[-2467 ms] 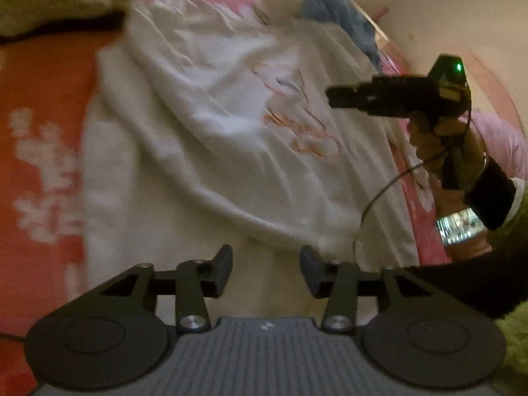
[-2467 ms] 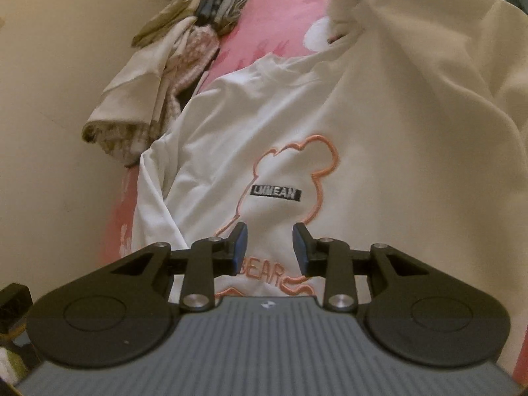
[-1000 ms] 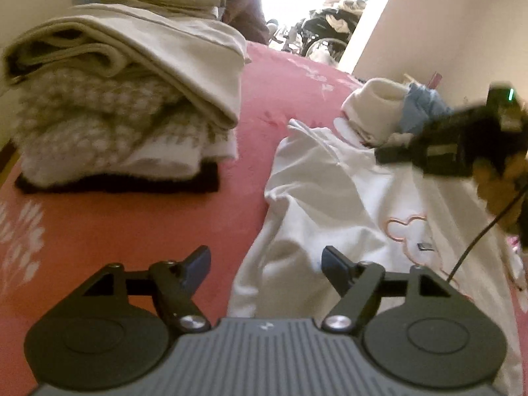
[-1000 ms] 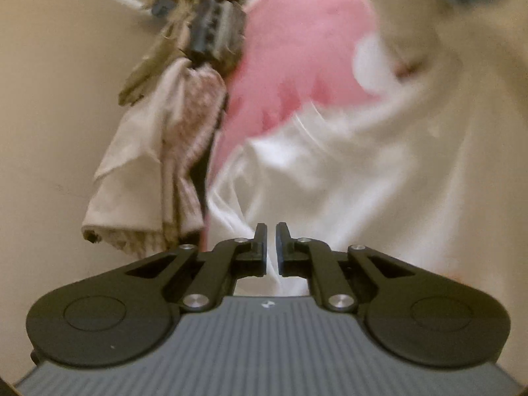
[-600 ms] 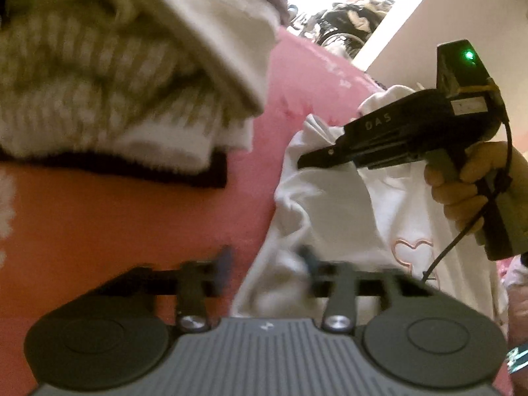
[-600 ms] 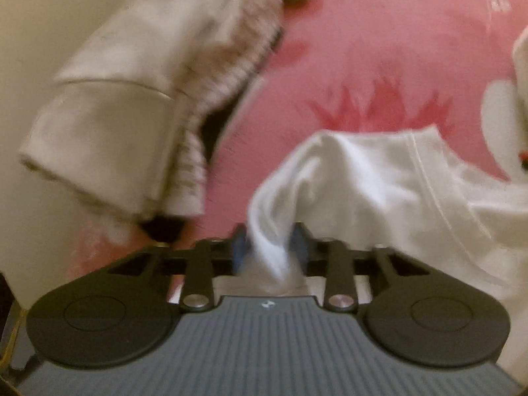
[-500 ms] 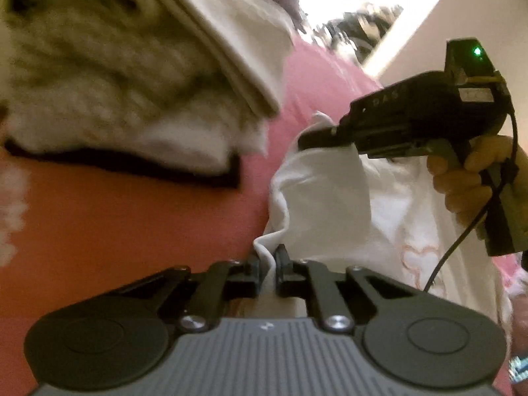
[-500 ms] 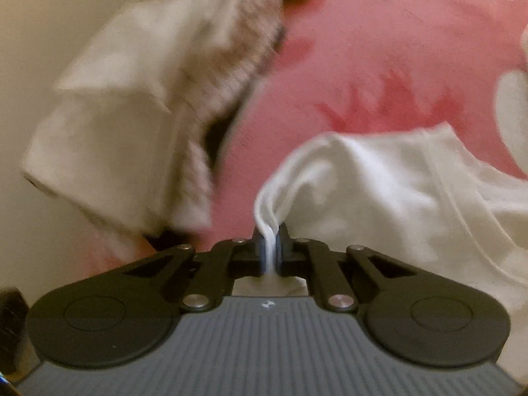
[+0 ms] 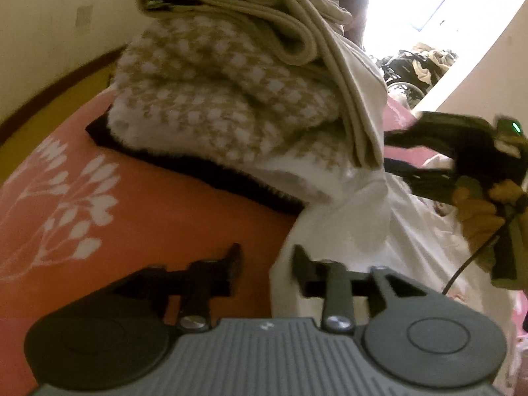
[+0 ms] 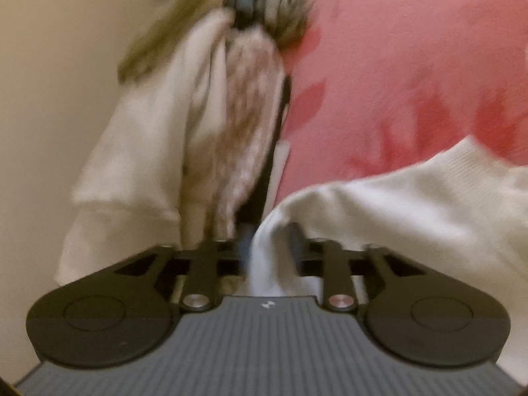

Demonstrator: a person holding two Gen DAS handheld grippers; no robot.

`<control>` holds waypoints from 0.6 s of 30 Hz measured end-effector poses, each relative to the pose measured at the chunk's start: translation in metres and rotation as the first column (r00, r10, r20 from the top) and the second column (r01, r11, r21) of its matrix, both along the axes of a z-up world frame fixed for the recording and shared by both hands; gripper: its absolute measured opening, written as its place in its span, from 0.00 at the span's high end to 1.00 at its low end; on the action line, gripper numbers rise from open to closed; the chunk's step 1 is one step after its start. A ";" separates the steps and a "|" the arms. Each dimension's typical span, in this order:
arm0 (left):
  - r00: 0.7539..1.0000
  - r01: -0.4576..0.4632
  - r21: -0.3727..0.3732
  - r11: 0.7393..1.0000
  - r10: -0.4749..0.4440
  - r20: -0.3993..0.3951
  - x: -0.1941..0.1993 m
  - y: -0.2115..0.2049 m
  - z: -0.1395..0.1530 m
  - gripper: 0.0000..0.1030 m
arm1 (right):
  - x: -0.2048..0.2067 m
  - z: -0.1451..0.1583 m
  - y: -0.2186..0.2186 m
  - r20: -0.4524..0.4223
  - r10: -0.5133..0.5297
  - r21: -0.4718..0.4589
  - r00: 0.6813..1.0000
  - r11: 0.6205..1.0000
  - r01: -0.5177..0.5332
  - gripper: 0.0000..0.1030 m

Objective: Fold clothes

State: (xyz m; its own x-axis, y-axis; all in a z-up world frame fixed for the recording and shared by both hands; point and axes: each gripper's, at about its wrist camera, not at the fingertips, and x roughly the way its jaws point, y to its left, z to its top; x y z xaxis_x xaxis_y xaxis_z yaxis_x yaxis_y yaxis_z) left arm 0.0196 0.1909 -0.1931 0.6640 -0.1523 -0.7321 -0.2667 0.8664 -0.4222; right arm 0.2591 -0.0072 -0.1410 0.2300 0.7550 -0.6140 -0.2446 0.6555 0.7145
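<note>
A white sweatshirt [image 9: 373, 227] lies on the red bedspread [image 9: 158, 211]. My left gripper [image 9: 267, 260] is open, low over the sweatshirt's left edge; the cloth's edge lies against its right finger [image 9: 298, 260]. The right gripper shows in the left wrist view [image 9: 458, 151], held by a hand over the sweatshirt's far part. In the right wrist view my right gripper [image 10: 269, 247] stands open with a fold of the white sweatshirt [image 10: 396, 204] lying between its fingers. That view is blurred by motion.
A stack of folded clothes [image 9: 237, 89], beige and houndstooth on a dark layer, sits just beyond the sweatshirt's edge; it also shows in the right wrist view [image 10: 204, 125]. A cream wall [image 10: 49, 82] is at the left. A bright doorway [image 9: 409, 16] lies beyond the bed.
Half a second ago both grippers were shut on the sweatshirt's edge. Both have opened. The sweatshirt now lies closer to the folded stack, and the left camera sits lower and nearer to it.
</note>
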 end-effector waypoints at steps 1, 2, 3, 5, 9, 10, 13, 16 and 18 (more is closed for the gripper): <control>1.000 -0.001 -0.010 1.000 0.001 -0.002 -0.003 0.005 0.002 0.47 | -0.003 0.007 -0.015 -0.002 -0.030 0.024 1.000 0.999 0.030 0.59; 1.000 -0.010 -0.010 1.000 0.010 -0.003 -0.008 0.010 0.006 0.44 | -0.008 0.013 -0.032 -0.012 -0.049 0.053 0.999 0.997 0.050 0.59; 1.000 -0.024 -0.008 1.000 0.024 0.005 -0.015 0.016 0.009 0.42 | -0.014 0.020 -0.049 -0.022 -0.069 0.082 0.997 0.994 0.070 0.59; 0.998 -0.053 -0.006 0.999 0.053 0.024 -0.029 0.027 0.018 0.41 | -0.030 0.034 -0.084 -0.034 -0.097 0.123 0.995 0.987 0.100 0.59; 0.986 -0.097 -0.030 0.995 0.101 0.133 -0.074 0.054 0.064 0.41 | -0.077 0.079 -0.125 0.082 -0.055 0.114 0.995 0.992 0.046 0.58; 0.979 -0.108 -0.035 0.994 0.112 0.172 -0.086 0.061 0.081 0.41 | -0.089 0.090 -0.133 0.116 -0.040 0.107 0.992 0.994 0.028 0.58; 0.935 -0.161 -0.036 0.986 0.164 0.314 -0.139 0.085 0.148 0.34 | -0.126 0.126 -0.159 0.218 0.006 0.082 0.976 0.996 -0.025 0.58; 0.906 -0.206 0.044 0.978 0.173 0.386 -0.186 0.096 0.207 0.29 | -0.162 0.161 -0.185 0.316 0.054 0.053 0.947 0.996 -0.074 0.58; 0.930 -0.174 0.095 0.980 0.132 0.342 -0.197 0.090 0.226 0.28 | -0.187 0.185 -0.202 0.378 0.087 0.030 0.922 0.994 -0.106 0.56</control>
